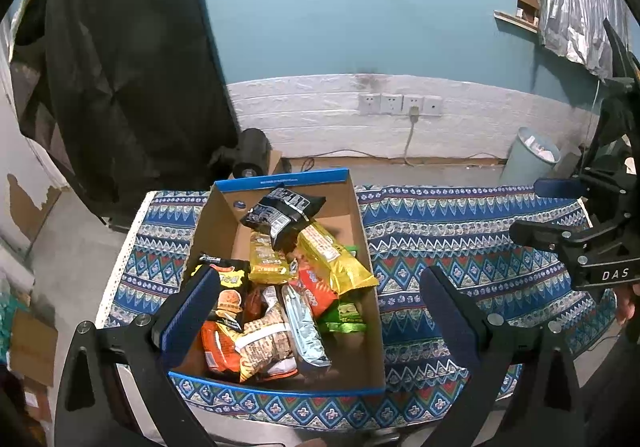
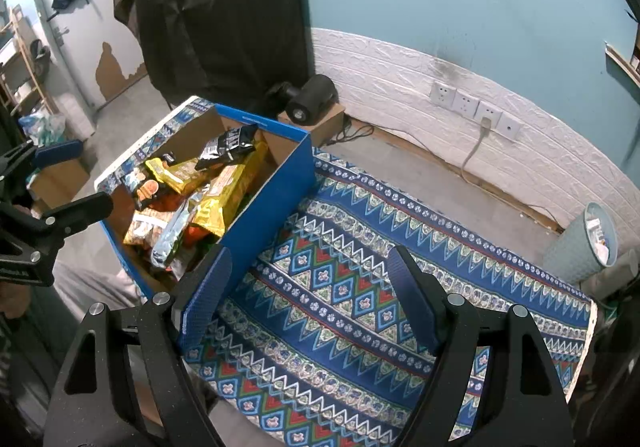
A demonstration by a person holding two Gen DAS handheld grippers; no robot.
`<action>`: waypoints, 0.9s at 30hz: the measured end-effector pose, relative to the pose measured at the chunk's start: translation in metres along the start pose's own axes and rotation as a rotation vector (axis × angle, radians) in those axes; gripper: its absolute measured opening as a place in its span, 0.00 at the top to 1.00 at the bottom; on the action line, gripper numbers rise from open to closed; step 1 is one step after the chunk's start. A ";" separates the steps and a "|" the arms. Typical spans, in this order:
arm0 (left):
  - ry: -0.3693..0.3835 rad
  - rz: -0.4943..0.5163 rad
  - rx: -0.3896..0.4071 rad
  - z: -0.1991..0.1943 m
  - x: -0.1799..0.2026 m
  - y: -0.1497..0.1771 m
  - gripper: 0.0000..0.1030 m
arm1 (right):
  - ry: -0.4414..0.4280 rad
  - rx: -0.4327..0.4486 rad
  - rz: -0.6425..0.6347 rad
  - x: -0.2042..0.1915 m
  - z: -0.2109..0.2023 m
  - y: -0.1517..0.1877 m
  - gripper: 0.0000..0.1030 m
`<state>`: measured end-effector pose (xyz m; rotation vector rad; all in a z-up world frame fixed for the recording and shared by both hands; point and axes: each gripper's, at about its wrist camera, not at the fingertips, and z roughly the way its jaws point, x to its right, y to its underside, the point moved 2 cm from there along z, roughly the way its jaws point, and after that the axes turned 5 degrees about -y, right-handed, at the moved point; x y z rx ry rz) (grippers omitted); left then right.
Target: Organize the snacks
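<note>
A cardboard box with blue rim [image 1: 362,231] [image 2: 268,207] sits on the left part of a table with a patterned blue cloth [image 1: 460,231] [image 2: 360,247]. It holds several snack packs: a black pack [image 1: 282,213] [image 2: 230,145] on top, a long yellow pack [image 1: 336,259] [image 2: 228,191], a silver pack [image 1: 306,327], an orange pack [image 1: 316,287], a green pack [image 1: 346,317]. My left gripper [image 1: 320,307] is open and empty, above the box's near end. My right gripper [image 2: 308,291] is open and empty, over bare cloth right of the box.
A black spotlight [image 1: 250,155] [image 2: 310,101] sits behind the box on a small carton. A pale bin [image 1: 530,161] [image 2: 588,243] stands on the floor at the right. A wall with sockets [image 1: 400,105] is beyond; a black drape [image 1: 120,67] hangs at left.
</note>
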<state>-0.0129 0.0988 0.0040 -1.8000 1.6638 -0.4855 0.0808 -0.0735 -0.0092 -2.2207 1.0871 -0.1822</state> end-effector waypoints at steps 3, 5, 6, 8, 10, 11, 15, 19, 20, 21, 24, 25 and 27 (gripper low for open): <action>0.000 0.002 -0.001 -0.001 0.000 0.000 0.02 | 0.002 0.001 -0.001 0.000 0.000 0.000 0.23; -0.007 0.004 0.002 -0.001 0.001 0.000 0.02 | 0.002 0.002 0.000 0.000 -0.001 0.000 0.23; -0.009 0.006 0.004 -0.001 0.001 0.000 0.02 | 0.002 0.003 0.000 0.001 -0.001 0.000 0.23; -0.007 0.008 0.002 -0.001 0.001 0.000 0.02 | 0.003 0.003 -0.001 0.001 -0.001 0.000 0.23; -0.006 0.007 -0.002 -0.001 0.001 0.000 0.02 | 0.002 0.003 -0.001 0.001 -0.001 0.000 0.23; -0.005 0.007 -0.002 -0.002 0.002 0.000 0.02 | 0.001 0.003 -0.002 0.001 -0.001 0.000 0.23; -0.001 0.008 -0.002 -0.002 0.002 0.000 0.02 | 0.001 -0.001 -0.003 0.002 -0.001 0.000 0.23; -0.001 0.012 -0.006 -0.001 0.004 0.001 0.02 | 0.002 -0.002 -0.005 0.002 -0.001 0.000 0.23; 0.002 0.012 -0.001 -0.002 0.004 0.001 0.02 | 0.002 -0.001 -0.005 0.002 -0.001 0.000 0.23; 0.003 0.013 0.003 -0.003 0.004 0.001 0.02 | 0.002 -0.001 -0.005 0.002 -0.001 0.000 0.23; 0.007 0.013 0.010 -0.004 0.004 0.001 0.02 | 0.002 0.000 -0.005 0.004 -0.001 0.000 0.23; 0.007 0.013 0.010 -0.004 0.004 0.001 0.02 | 0.002 0.000 -0.006 0.004 -0.001 0.000 0.23; 0.005 0.014 0.008 -0.004 0.004 0.001 0.02 | 0.001 -0.001 -0.006 0.004 -0.001 0.000 0.23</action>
